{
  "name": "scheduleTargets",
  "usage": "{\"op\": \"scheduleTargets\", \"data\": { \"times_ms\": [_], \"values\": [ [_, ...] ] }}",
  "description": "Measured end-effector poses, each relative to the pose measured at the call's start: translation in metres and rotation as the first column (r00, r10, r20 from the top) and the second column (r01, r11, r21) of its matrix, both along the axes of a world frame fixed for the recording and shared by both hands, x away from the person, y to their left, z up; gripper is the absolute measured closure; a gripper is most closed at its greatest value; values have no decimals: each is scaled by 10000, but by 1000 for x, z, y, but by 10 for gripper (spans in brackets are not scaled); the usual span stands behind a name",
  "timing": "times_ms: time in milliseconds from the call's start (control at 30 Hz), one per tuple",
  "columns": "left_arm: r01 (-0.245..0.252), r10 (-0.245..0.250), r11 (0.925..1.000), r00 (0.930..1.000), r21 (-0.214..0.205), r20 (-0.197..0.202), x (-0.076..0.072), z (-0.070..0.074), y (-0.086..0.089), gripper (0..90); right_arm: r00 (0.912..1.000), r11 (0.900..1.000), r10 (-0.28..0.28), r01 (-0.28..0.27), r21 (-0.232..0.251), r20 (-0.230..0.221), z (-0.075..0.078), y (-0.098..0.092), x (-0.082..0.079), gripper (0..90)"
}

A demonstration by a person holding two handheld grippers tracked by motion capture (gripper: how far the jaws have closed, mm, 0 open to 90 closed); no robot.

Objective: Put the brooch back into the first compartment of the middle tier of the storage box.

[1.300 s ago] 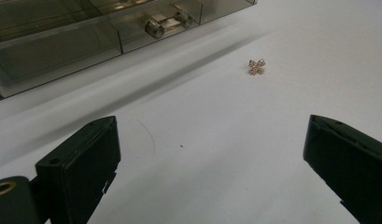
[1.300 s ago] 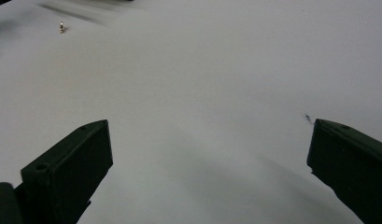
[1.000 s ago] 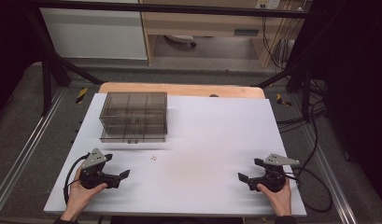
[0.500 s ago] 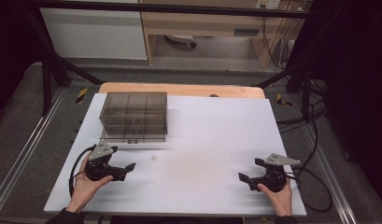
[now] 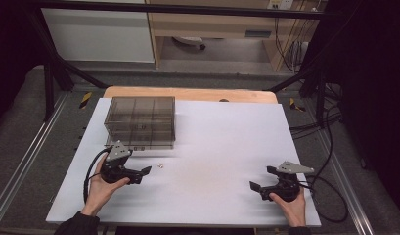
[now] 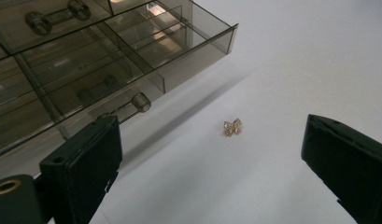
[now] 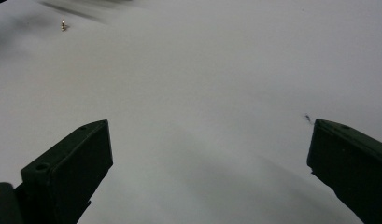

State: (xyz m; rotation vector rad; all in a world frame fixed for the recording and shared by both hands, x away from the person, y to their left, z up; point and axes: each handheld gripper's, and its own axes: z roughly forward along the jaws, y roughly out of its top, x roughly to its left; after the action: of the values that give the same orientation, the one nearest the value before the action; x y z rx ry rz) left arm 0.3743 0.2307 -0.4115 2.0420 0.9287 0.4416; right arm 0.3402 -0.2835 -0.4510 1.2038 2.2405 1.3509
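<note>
A tiny gold bow-shaped trinket lies on the white table, just in front of a smoky clear drawer box. My left gripper is held open a little to the left of the trinket, jaws pointing right. In the left gripper view the trinket sits between and beyond the wide-apart jaws of the left gripper, with the drawer box and its knobs at upper left. My right gripper rests open near the front right, holding nothing. The right gripper view has the right gripper over bare table and the trinket far off.
The white tabletop lies on a wooden board. Metal rails run along both sides of the table, and cables trail off the right edge. A small dark mark is on the table near the right gripper.
My left gripper has moved forward and to the right, closer to the drawer box and the trinket. The right gripper has hardly moved.
</note>
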Motion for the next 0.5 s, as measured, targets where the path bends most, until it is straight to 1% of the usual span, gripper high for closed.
{"op": "scheduleTargets", "data": {
  "times_ms": [133, 167, 200, 300, 333, 367, 400, 467, 500],
  "values": [
    [-87, 88, 10000, 9997, 38, -208, 6, -5, -7, 83, 10000, 10000, -12, 12, 8, 10, 0, 0, 0, 6],
    [-92, 93, 10000, 9996, 36, -265, 7, -6, -9, 102, 10000, 10000, -15, 15, -2, -1, 0, 0, 0, 6],
    [-101, 102, 9999, 9995, 34, -294, 8, -7, -11, 102, 10000, 10000, -15, 15, -2, -1, 0, 0, 0, 6],
    [-214, 217, 9997, 9992, 110, -330, 10, -10, -16, 138, 10000, 10000, -11, 11, -28, 10, 0, 0, 0, 5],
    [-226, 229, 9997, 9992, 75, -335, 11, -11, -18, 152, 10000, 10000, 2, -2, -37, 26, 0, 0, 0, 5],
    [-203, 205, 9998, 9992, 46, -355, 11, -12, -19, 178, 10000, 10000, 3, -3, -54, 25, 0, 0, 0, 5],
    [-176, 178, 9998, 9992, 63, -368, 12, -13, -20, 178, 10000, 10000, 3, -3, -54, 25, 0, 0, 0, 5],
    [-118, 123, 9999, 9993, 124, -352, 13, -15, -24, 212, 10000, 10000, 0, 0, -53, 19, 0, 0, 0, 6],
    [-85, 90, 9999, 9991, 115, -406, 13, -17, -26, 226, 10000, 10000, -5, 5, -63, 27, 0, 0, 0, 5]
  ]
}}
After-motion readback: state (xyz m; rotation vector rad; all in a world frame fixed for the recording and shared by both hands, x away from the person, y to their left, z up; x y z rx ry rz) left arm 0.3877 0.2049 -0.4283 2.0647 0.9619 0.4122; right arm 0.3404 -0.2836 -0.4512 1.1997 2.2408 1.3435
